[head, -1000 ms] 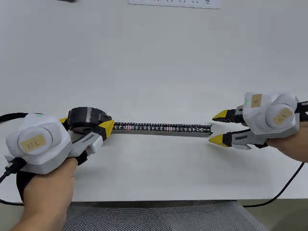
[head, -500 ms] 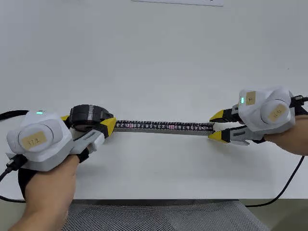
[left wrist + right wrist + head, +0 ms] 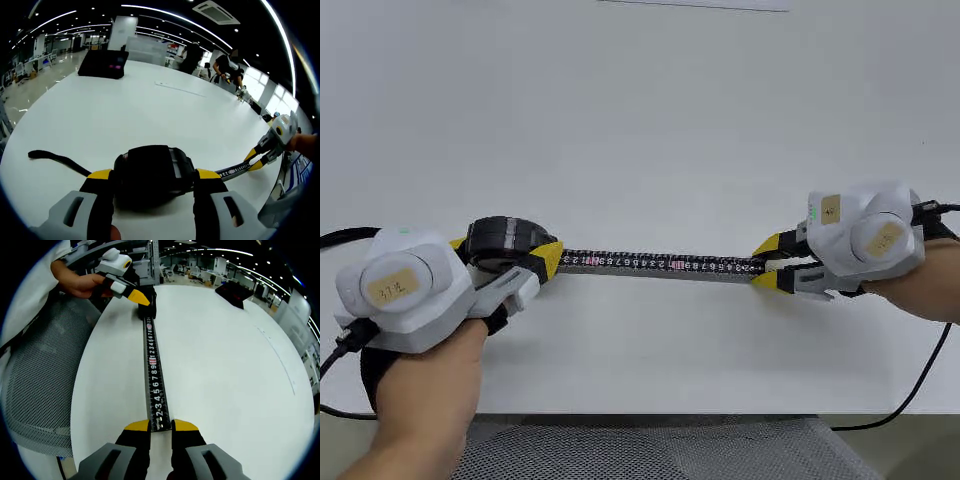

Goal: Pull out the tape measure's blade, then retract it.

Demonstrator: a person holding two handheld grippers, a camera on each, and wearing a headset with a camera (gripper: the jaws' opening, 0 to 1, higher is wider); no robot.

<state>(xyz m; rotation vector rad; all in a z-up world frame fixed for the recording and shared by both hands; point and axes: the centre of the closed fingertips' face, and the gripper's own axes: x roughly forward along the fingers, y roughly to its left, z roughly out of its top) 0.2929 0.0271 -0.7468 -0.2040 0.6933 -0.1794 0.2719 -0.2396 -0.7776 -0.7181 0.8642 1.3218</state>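
Black tape measure [image 3: 505,242] sits on white bench [image 3: 640,120] at 9 o'clock in head view, clamped betw. left gripper [image 3: 500,251] jaws, its dark blade [image 3: 660,264] w/ white numerals & red marks stretched toward 3 o'clock, tip pinched in nearly closed right gripper [image 3: 766,262].

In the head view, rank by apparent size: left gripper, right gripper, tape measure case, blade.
1. left gripper, likely nearer the camera
2. right gripper, close behind
3. tape measure case and blade: unsure, since the blade is long but thin and the case is partly hidden
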